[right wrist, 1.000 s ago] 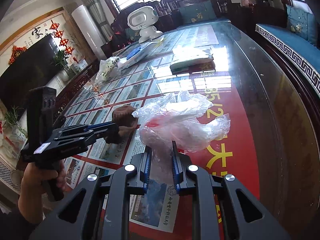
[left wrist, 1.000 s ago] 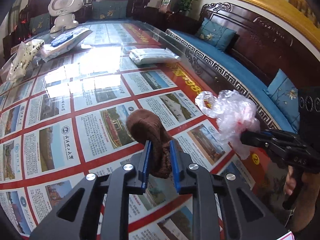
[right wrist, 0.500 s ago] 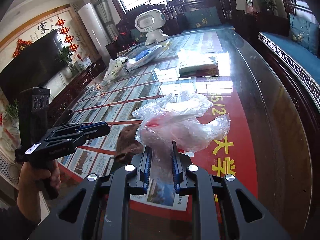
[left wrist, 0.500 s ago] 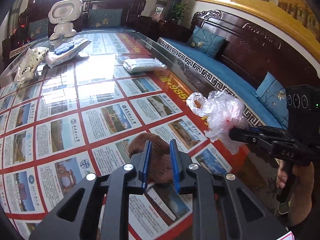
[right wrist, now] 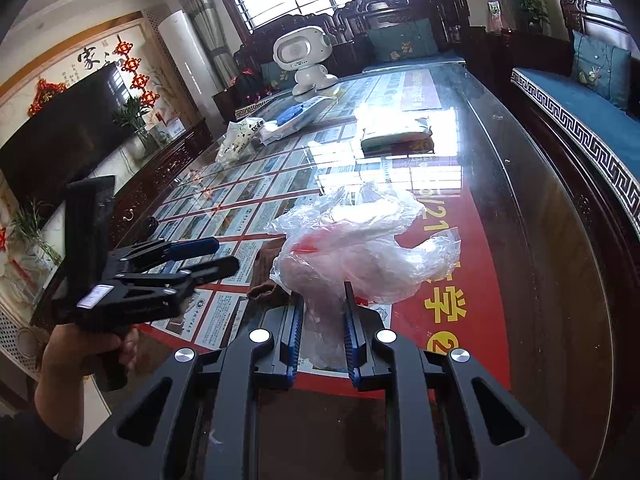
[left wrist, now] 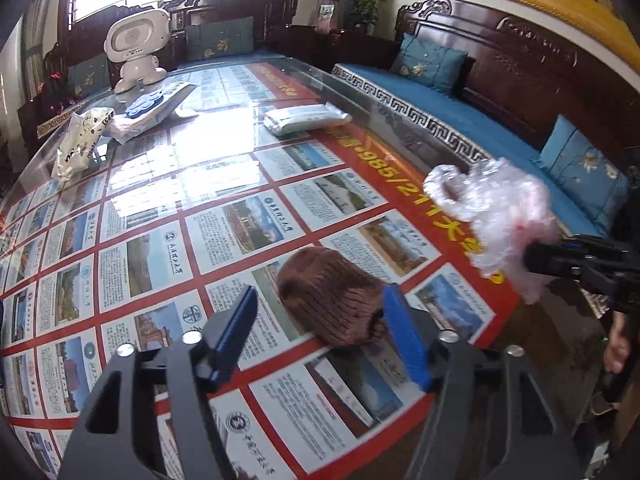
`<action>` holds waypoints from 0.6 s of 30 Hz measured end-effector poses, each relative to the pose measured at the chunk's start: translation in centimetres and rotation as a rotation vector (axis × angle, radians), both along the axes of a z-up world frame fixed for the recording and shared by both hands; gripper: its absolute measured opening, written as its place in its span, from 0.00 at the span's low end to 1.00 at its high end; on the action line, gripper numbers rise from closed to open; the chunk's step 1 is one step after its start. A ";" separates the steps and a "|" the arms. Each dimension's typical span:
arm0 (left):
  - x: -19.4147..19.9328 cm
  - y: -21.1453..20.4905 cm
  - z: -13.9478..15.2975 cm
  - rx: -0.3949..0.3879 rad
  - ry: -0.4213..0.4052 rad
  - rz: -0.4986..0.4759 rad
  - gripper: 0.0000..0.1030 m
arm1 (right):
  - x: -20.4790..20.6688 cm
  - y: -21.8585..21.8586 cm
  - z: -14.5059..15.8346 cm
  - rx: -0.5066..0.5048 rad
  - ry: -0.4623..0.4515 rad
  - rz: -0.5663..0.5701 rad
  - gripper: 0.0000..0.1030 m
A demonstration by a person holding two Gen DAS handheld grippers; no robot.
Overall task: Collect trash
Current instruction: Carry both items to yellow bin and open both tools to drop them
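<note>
A brown knitted cloth lies on the glass table near its front edge, between the spread fingers of my open left gripper; it also shows in the right wrist view. My right gripper is shut on a crumpled clear plastic bag and holds it above the table's red strip. The bag also shows at the right of the left wrist view. The left gripper shows open at the left of the right wrist view.
A white toy robot, a blue-and-white packet, a white printed bag and a flat white pack lie at the table's far end. A blue-cushioned wooden bench runs along the right.
My left gripper has opened and let go of the brown cloth, which now lies on the table. Both grippers drew back toward the table's near edge. The right still holds the bag.
</note>
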State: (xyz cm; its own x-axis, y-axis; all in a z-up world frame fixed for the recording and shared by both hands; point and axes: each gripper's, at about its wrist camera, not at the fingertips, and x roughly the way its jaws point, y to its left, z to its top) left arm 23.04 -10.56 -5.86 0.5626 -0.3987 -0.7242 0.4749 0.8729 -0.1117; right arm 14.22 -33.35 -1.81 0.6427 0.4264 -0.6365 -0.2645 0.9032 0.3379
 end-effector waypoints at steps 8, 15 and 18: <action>1.8 -2.8 -2.6 0.150 0.003 0.012 0.86 | 1.0 -0.7 -0.9 0.026 0.006 -0.002 0.18; 1.1 -3.6 -3.1 0.105 0.049 -0.057 0.51 | 1.5 -0.8 -2.1 0.054 0.025 -0.002 0.18; 1.0 -3.4 -2.9 0.069 0.080 -0.080 0.22 | 1.5 -0.9 -2.2 0.064 0.027 -0.005 0.18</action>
State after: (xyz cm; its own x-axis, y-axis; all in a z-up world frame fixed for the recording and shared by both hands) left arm 24.01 -13.96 -8.80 0.4701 -0.3881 -0.7927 0.5356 0.8393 -0.0932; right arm 15.75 -34.27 -4.00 0.6279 0.4640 -0.6248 -0.2504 0.8806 0.4023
